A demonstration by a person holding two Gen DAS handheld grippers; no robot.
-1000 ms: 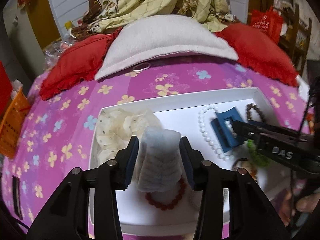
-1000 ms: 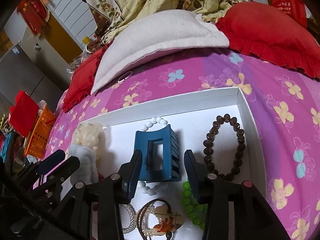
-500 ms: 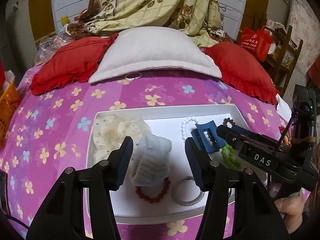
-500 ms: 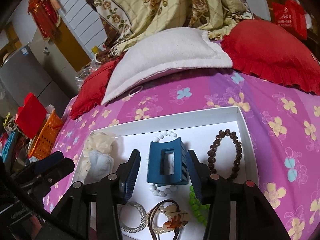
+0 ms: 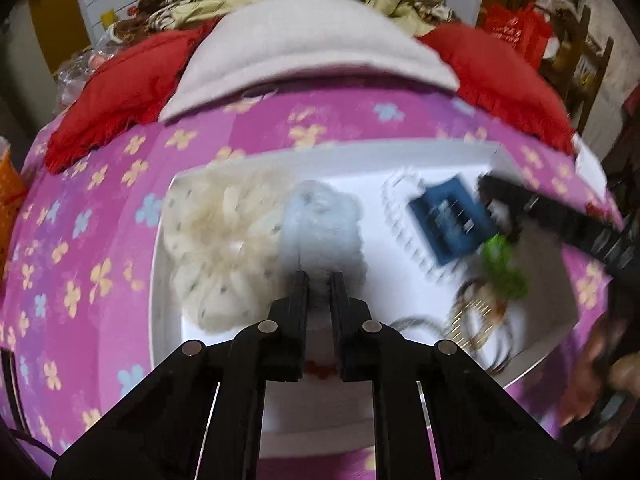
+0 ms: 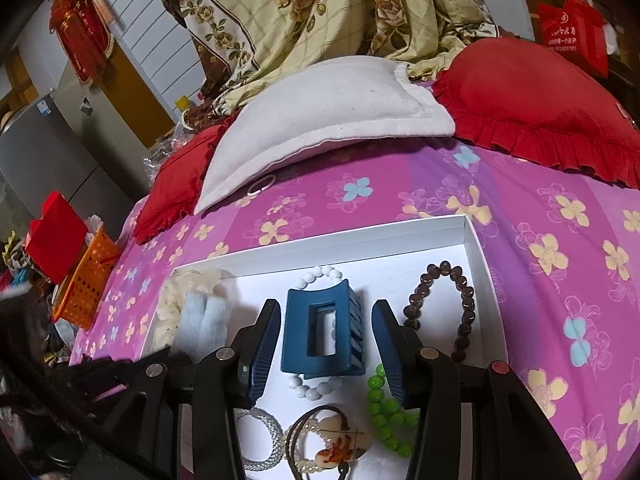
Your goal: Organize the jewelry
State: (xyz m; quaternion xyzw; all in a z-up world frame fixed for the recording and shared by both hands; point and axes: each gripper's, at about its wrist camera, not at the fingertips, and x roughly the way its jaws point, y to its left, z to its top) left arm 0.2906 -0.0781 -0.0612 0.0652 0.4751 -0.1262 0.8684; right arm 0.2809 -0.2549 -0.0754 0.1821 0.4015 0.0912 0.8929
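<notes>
A white tray (image 6: 400, 232) lies on the flowered bedspread. It holds a cream scrunchie (image 5: 216, 240), a pale blue fluffy scrunchie (image 5: 324, 220), a blue claw clip (image 6: 324, 332) on a white bead bracelet (image 6: 320, 276), a brown bead bracelet (image 6: 460, 300), green beads (image 6: 384, 412), a silver bangle (image 6: 260, 436) and a hair tie with a charm (image 6: 332, 444). My left gripper (image 5: 319, 280) has its jaws nearly together at the blue scrunchie's near edge; the view is blurred. My right gripper (image 6: 324, 344) is open, its fingers on either side of the clip.
A white pillow (image 6: 320, 108) and red cushions (image 6: 540, 104) lie behind the tray. A thin hair ring (image 6: 262, 184) lies by the pillow. An orange basket (image 6: 86, 284) stands at the left off the bed.
My left gripper has closed from wide open to nearly shut and dropped toward the blue scrunchie. My right gripper has pulled back a little above the clip, still open.
</notes>
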